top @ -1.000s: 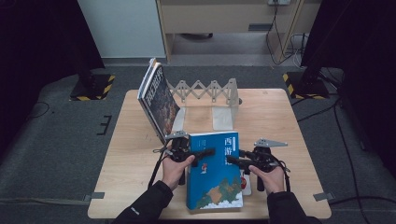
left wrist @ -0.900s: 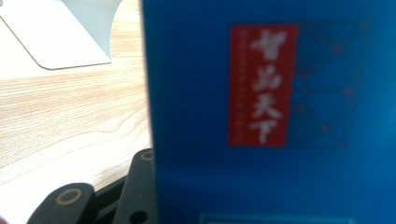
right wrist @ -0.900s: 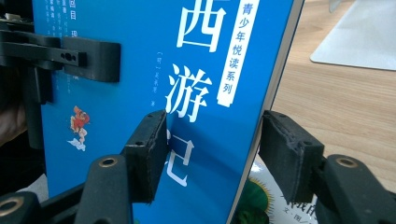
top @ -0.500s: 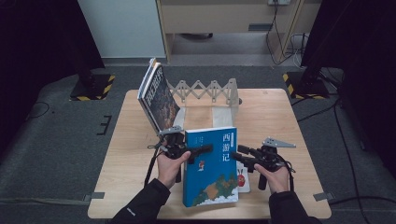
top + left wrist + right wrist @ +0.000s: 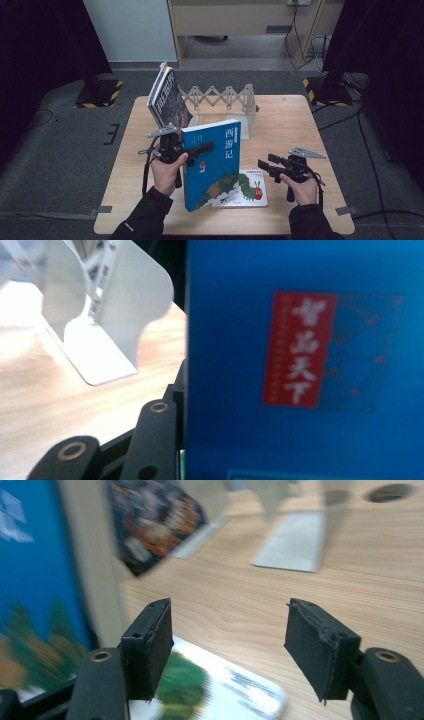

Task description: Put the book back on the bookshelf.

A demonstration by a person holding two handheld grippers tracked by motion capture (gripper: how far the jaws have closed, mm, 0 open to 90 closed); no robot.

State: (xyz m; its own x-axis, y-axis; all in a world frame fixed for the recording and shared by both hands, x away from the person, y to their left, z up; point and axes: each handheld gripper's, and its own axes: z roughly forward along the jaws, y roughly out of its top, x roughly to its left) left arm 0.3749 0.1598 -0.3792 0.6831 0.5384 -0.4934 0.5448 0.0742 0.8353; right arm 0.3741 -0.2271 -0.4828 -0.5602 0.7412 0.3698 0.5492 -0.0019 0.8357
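Note:
A blue book [image 5: 212, 170] with white title characters stands tilted on its lower edge on the wooden table [image 5: 300, 125]. My left gripper [image 5: 202, 148] is shut on its upper left part. In the left gripper view the blue cover [image 5: 310, 360] is close up, and one black jaw lies along its edge. My right gripper [image 5: 264, 166] hovers to the right of the book, apart from it. Its jaws have just been opening and nothing is between them [image 5: 227, 630]. A thin caterpillar picture book [image 5: 247, 190] lies flat under and beside the blue book.
An accordion book rack [image 5: 220, 97] stands at the back of the table, with a dark-covered book [image 5: 170, 102] leaning at its left end. A white bookend plate [image 5: 247, 125] rises behind the blue book. Bare wood lies to the right.
The left gripper has raised the blue book from nearly flat to steeply tilted. The right gripper has come off the book's right edge and drawn away to the right, jaws wider.

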